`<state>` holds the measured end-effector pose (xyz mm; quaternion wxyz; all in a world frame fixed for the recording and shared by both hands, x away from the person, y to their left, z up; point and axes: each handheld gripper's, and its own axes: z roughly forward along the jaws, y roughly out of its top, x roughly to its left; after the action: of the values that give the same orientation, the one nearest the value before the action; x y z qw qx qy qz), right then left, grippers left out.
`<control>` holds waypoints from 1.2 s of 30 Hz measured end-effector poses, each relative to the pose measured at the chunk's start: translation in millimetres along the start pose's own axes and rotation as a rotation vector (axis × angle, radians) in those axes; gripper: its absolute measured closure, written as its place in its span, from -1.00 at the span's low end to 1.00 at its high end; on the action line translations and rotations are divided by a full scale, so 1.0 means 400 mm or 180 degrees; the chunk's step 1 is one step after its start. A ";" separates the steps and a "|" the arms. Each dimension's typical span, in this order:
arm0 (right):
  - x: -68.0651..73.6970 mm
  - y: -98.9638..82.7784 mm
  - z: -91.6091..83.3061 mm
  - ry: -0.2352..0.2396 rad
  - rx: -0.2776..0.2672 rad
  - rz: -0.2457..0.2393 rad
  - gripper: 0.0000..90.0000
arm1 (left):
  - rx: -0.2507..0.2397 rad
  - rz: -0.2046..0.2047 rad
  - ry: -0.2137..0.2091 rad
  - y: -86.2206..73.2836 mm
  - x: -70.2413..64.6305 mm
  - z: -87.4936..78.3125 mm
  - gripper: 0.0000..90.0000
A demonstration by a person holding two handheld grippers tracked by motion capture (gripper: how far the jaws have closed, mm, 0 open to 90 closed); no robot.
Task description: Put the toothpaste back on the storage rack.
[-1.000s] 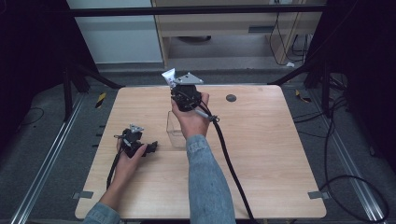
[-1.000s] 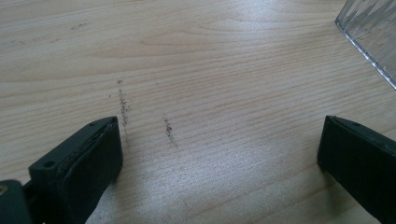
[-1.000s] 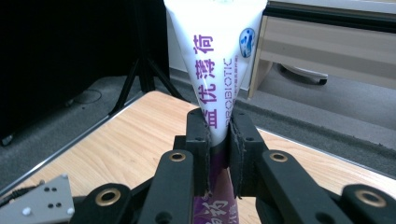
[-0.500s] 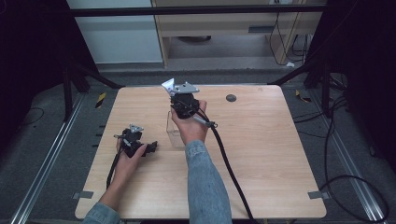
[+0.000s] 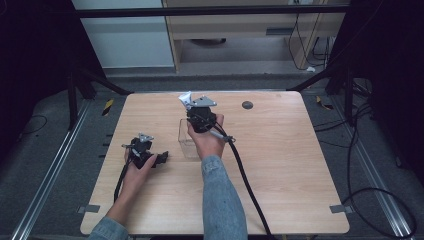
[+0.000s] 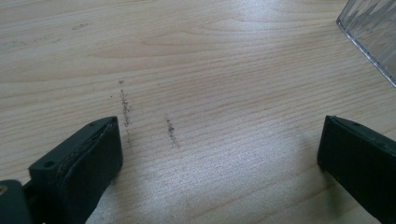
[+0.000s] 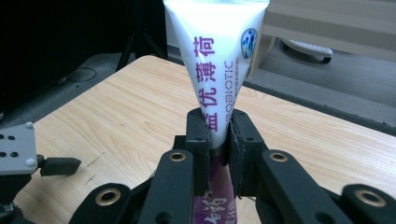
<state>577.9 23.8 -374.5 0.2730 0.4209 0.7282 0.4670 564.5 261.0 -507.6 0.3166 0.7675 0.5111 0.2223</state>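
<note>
My right gripper is clamping a glossy white tapered tube above the clear ribbed box; my left gripper is resting, jaws apart, on grainy wood table.

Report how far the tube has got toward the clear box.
Done: the right hand-held gripper is shut on the white tube. In hand: it holds the tube upright above the clear box. Left: the tube is not yet in the box. The left hand-held gripper rests open on the table.
</note>
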 end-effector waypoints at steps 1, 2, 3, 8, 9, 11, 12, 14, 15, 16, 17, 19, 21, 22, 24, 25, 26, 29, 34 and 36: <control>-0.002 -0.002 0.001 -0.0005 0.0005 0.0007 0.77 | 0.0000 -0.0001 0.0001 0.000 0.000 0.000 -1.00; -0.005 -0.005 0.002 -0.0012 0.0009 0.0009 0.77 | 0.0000 -0.0001 0.0001 0.000 0.000 0.000 -1.00; -0.007 -0.006 0.002 -0.0017 0.0012 0.0011 0.77 | 0.0000 -0.0001 0.0001 0.000 0.000 0.000 -1.00; -0.011 -0.011 0.006 -0.0040 0.0015 0.0011 0.77 | 0.0000 -0.0006 0.0002 0.000 0.000 0.000 -1.00; -0.011 -0.012 0.007 -0.0041 0.0015 0.0011 0.77 | -0.0001 -0.0007 0.0001 0.000 0.000 0.000 -1.00; -0.011 -0.014 0.009 -0.0040 0.0016 0.0002 0.77 | 0.0000 -0.0007 0.0001 0.000 0.000 0.000 -1.00; -0.010 -0.015 0.011 -0.0043 0.0021 -0.0010 0.77 | 0.0000 -0.0007 0.0001 0.000 0.000 0.000 -1.00; -0.009 -0.016 0.013 -0.0051 0.0021 -0.0028 0.77 | -0.0001 -0.0008 0.0001 0.000 0.000 0.000 -1.00; -0.007 -0.016 0.013 -0.0052 0.0027 -0.0020 0.77 | 0.0000 -0.0006 0.0001 0.000 0.000 0.000 -1.00; -0.007 -0.017 0.015 -0.0055 0.0031 -0.0026 0.77 | -0.0001 -0.0007 0.0001 0.000 0.000 0.000 -1.00; -0.005 -0.018 0.016 -0.0061 0.0042 -0.0032 0.77 | 0.0000 -0.0005 0.0000 0.000 0.000 0.000 -1.00; -0.003 -0.020 0.019 -0.0076 0.0055 -0.0049 0.77 | 0.0000 -0.0003 -0.0002 0.000 0.000 0.000 -1.00; 0.000 -0.022 0.022 -0.0081 0.0080 -0.0062 0.77 | 0.0000 -0.0003 -0.0003 0.000 0.000 0.000 -1.00; 0.001 -0.023 0.024 -0.0091 0.0090 -0.0084 0.78 | 0.0000 -0.0002 -0.0003 0.000 0.000 0.000 -1.00; 0.002 -0.025 0.026 -0.0093 0.0122 -0.0094 0.78 | -0.0001 -0.0002 -0.0003 0.000 0.001 0.000 -1.00; 0.003 -0.025 0.027 -0.0095 0.0124 -0.0099 0.77 | 0.0000 -0.0002 -0.0003 0.000 0.001 0.000 -1.00; 0.004 -0.026 0.027 -0.0094 0.0130 -0.0101 0.77 | 0.0000 -0.0002 -0.0003 0.000 0.001 0.000 -1.00; 0.005 -0.026 0.029 -0.0093 0.0131 -0.0082 0.77 | 0.0000 -0.0001 -0.0003 0.000 0.001 0.000 -1.00; 0.004 -0.027 0.031 -0.0090 0.0164 -0.0115 0.77 | 0.0001 0.0005 -0.0009 -0.001 0.001 -0.001 -1.00; 0.002 -0.026 0.030 -0.0093 0.0170 -0.0106 0.77 | 0.0001 0.0005 -0.0009 -0.001 0.001 -0.001 -1.00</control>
<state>583.3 27.9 -389.1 0.2800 0.4226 0.7433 0.4365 564.4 261.6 -507.6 0.3171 0.7683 0.5101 0.2213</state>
